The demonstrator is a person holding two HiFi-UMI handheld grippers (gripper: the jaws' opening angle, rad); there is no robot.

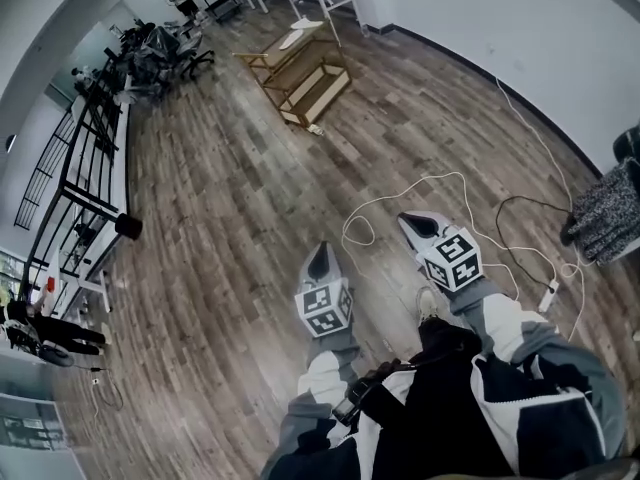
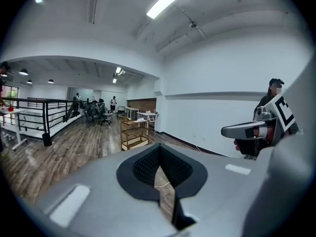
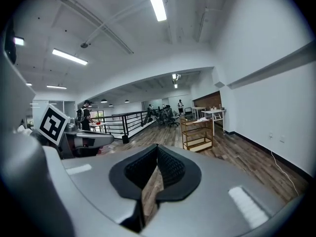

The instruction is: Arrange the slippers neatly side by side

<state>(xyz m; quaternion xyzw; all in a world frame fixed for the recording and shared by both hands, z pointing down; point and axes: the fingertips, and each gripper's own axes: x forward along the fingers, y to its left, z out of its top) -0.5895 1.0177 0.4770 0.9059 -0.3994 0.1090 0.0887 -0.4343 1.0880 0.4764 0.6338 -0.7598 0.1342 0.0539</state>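
Observation:
I see no slippers in any view. Both grippers are held out over the wooden floor, pointing a little below level. In the head view my left gripper point(image 1: 320, 259) is left of centre and my right gripper point(image 1: 413, 226) is to its right, slightly further ahead. Each carries a cube with square markers. In the left gripper view the left gripper point(image 2: 159, 151) has its dark pads together with nothing between them. The right gripper point(image 3: 158, 151) looks the same in its own view, shut and empty. Each gripper view also catches the other gripper at its edge.
A low wooden rack point(image 1: 302, 68) stands ahead on the plank floor. White cable point(image 1: 432, 181) loops across the floor near the right gripper, ending at a power strip point(image 1: 548, 295). A black railing point(image 1: 82, 163) runs along the left. A white wall point(image 1: 520, 38) bounds the right.

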